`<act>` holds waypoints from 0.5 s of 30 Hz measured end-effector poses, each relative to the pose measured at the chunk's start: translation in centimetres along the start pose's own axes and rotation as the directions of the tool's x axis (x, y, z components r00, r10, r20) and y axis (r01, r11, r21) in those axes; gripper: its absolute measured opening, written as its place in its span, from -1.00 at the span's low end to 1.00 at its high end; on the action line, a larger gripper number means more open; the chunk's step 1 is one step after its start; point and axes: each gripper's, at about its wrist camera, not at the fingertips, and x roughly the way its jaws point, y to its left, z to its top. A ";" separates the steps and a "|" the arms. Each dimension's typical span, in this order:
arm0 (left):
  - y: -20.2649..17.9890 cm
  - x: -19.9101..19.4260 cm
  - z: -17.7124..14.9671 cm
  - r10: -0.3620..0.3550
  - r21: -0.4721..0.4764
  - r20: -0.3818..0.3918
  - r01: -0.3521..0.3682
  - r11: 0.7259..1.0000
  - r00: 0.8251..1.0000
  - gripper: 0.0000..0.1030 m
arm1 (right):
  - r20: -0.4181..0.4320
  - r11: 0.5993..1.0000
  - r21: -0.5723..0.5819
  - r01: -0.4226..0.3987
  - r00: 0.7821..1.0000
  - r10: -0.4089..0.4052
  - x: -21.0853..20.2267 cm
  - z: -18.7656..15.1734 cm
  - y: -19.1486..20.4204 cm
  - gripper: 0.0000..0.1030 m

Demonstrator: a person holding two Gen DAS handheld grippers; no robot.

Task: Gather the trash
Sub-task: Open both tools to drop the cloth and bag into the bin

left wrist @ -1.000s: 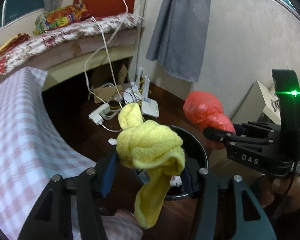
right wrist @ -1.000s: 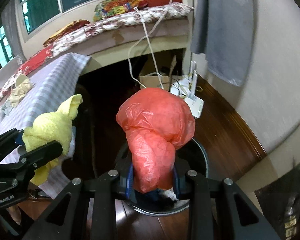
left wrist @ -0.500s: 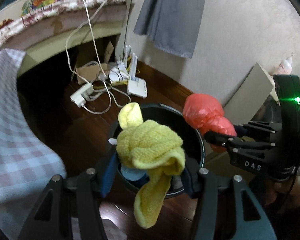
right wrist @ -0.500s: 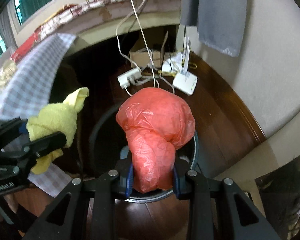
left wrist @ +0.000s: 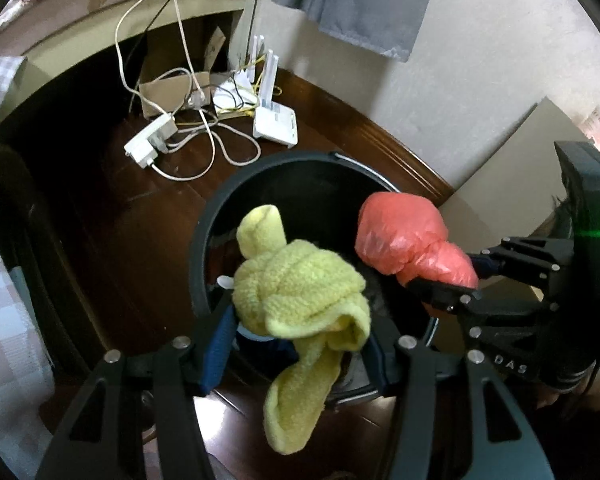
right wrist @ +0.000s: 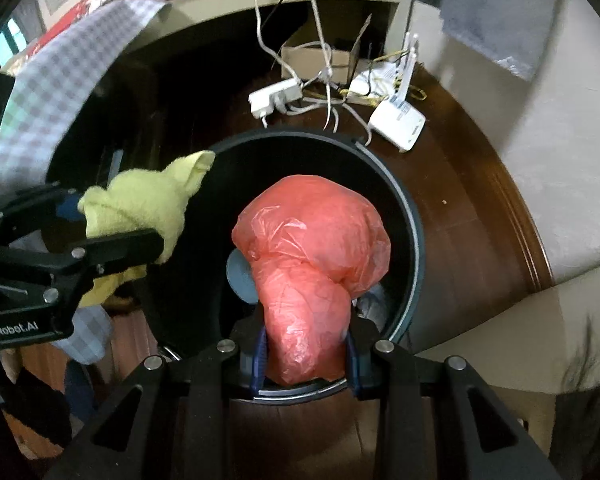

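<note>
Your left gripper is clamped on the yellow cloth, its blue-padded fingers pressing the knotted bundle from both sides at lower centre of the left wrist view, with one loose end hanging down past the fingers toward the bottom of the frame and another sticking up toward the centre. Your right gripper is closed around the narrow neck of the red plastic bag, low in the centre of the right wrist view, and the bag's puffed body bulges up and forward from the fingers. Seen from the left wrist, that bag sits at centre right, held over the right side of the black bucket; seen from the right wrist, the cloth sits at middle left, over the bucket's left rim. Both loads hang above the bucket's open mouth, the two apart from each other. Inside the bucket you can see a pale round piece and some whitish scraps near the bottom, but it is too dark to tell what they are. Beyond the bucket, toward the top of both frames, a white power strip, a white router, tangled cables and a cardboard box lie on the dark wooden floor.
</note>
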 end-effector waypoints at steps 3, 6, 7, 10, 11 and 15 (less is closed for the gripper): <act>0.2 0.7 -0.2 -0.025 -0.006 -0.028 0.025 1.000 0.999 0.23 | -0.031 0.999 -0.038 -0.002 1.000 0.001 0.9 -0.2 0.2 -0.33; 0.3 1.7 -0.5 0.060 0.001 -0.044 -0.060 0.998 0.997 0.66 | -0.080 0.979 -0.127 0.162 0.982 -0.172 3.0 -0.6 0.2 0.62; 0.4 1.7 -0.6 0.073 -0.006 -0.036 -0.073 0.997 0.997 0.71 | -0.081 0.973 -0.122 0.198 0.975 -0.208 3.2 -0.8 -0.2 0.82; 0.7 1.2 -1.0 0.094 -0.019 -0.021 -0.094 0.995 0.995 0.94 | -0.040 0.988 -0.043 0.146 0.988 -0.147 1.8 -0.7 -1.5 0.86; 0.7 1.1 -1.2 0.104 -0.016 -0.016 -0.104 0.994 0.994 0.94 | -0.029 0.990 -0.022 0.138 0.990 -0.139 1.4 -0.6 -1.9 0.86; 1.2 0.8 -1.7 0.136 -0.036 -0.017 -0.137 0.990 0.991 0.94 | -0.026 0.988 0.053 0.146 0.989 -0.145 1.0 -0.4 -3.2 0.86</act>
